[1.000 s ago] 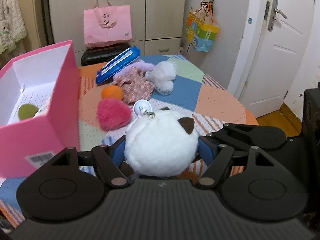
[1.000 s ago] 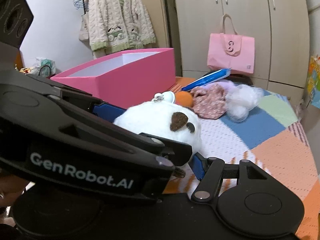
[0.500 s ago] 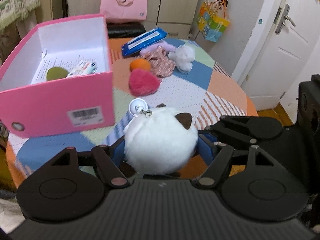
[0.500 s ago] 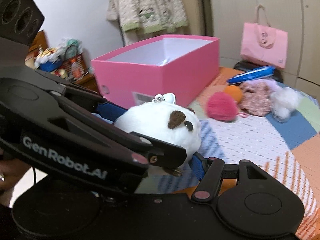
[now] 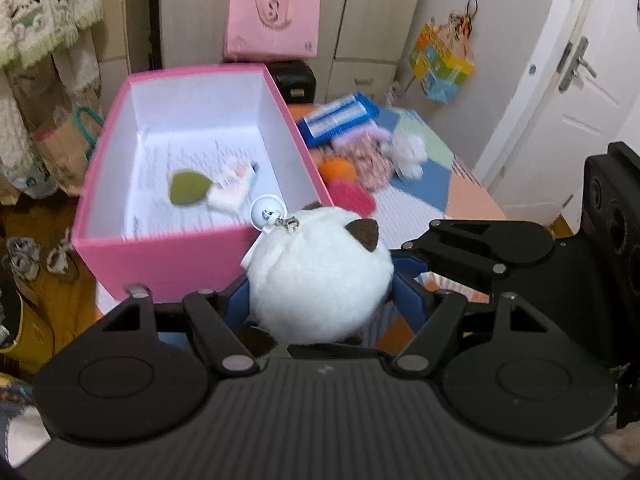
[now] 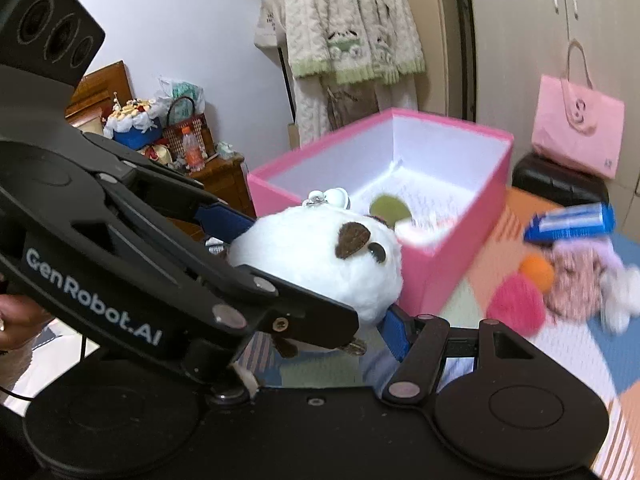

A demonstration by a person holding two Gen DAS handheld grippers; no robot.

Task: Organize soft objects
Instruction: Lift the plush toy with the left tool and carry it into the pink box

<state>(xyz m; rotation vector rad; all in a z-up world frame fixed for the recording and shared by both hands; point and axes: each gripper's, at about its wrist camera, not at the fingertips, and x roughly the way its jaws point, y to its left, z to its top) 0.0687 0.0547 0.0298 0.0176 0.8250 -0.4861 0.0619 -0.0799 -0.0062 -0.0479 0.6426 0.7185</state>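
My left gripper (image 5: 318, 292) is shut on a round white plush toy (image 5: 316, 276) with brown ears and a key clasp, held in the air just before the near wall of the open pink box (image 5: 160, 264). The same plush (image 6: 320, 260) shows in the right wrist view, squeezed between the left gripper's blue pads. My right gripper (image 6: 394, 332) sits close beside and under the left one; only its right blue finger (image 6: 394, 330) shows, the rest is hidden behind the left gripper. The box (image 6: 460, 256) holds a green pad (image 5: 188, 186) and a small white item (image 5: 232, 192).
On the patchwork table (image 5: 464, 196) to the right of the box lie a pink pompom (image 5: 354, 196), an orange ball (image 5: 338, 168), a floral cloth (image 5: 370, 162), a white plush (image 5: 408, 152) and a blue packet (image 5: 336, 114). A pink tote (image 5: 274, 24) stands behind.
My left gripper has risen and swung left with the white plush, from over the table to the near end of the pink box. The right gripper moved along with it.
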